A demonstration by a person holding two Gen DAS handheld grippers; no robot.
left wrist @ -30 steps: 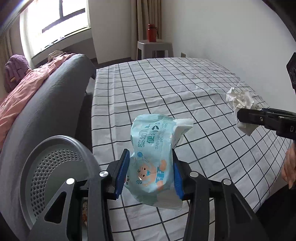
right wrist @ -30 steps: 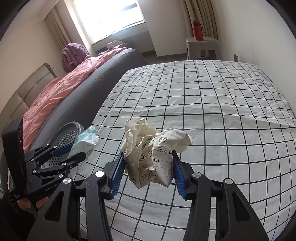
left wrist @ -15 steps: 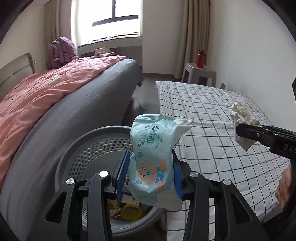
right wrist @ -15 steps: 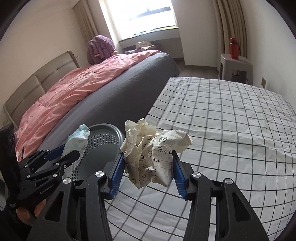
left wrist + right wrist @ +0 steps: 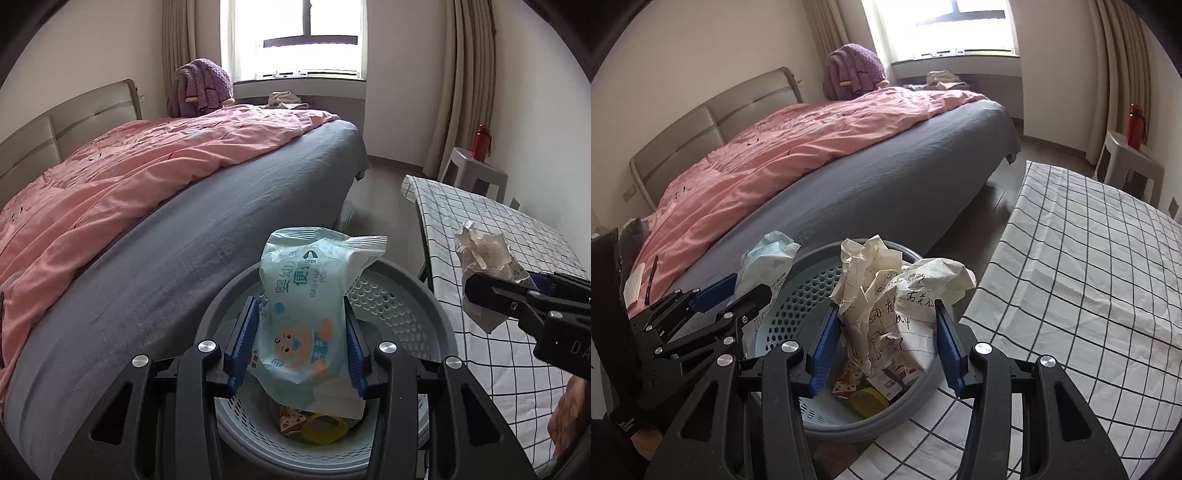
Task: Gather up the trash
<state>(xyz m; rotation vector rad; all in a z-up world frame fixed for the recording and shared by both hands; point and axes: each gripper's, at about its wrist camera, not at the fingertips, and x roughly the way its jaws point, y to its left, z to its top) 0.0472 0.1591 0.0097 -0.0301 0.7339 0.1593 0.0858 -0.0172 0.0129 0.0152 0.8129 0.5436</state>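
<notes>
indoors, left gripper (image 5: 301, 343) clamps wipes pack (image 5: 310, 302), right gripper (image 5: 884, 345) clamps crumpled paper (image 5: 897, 295), over bin (image 5: 798, 299) between bed (image 5: 886, 177) and checked cloth (image 5: 1089, 258)

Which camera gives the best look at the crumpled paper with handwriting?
The right wrist view: the crumpled paper fills the centre between the right gripper fingers, with its handwriting visible, above the trash basket. The left wrist view shows it small, from the side, partly hidden by that gripper.
</notes>
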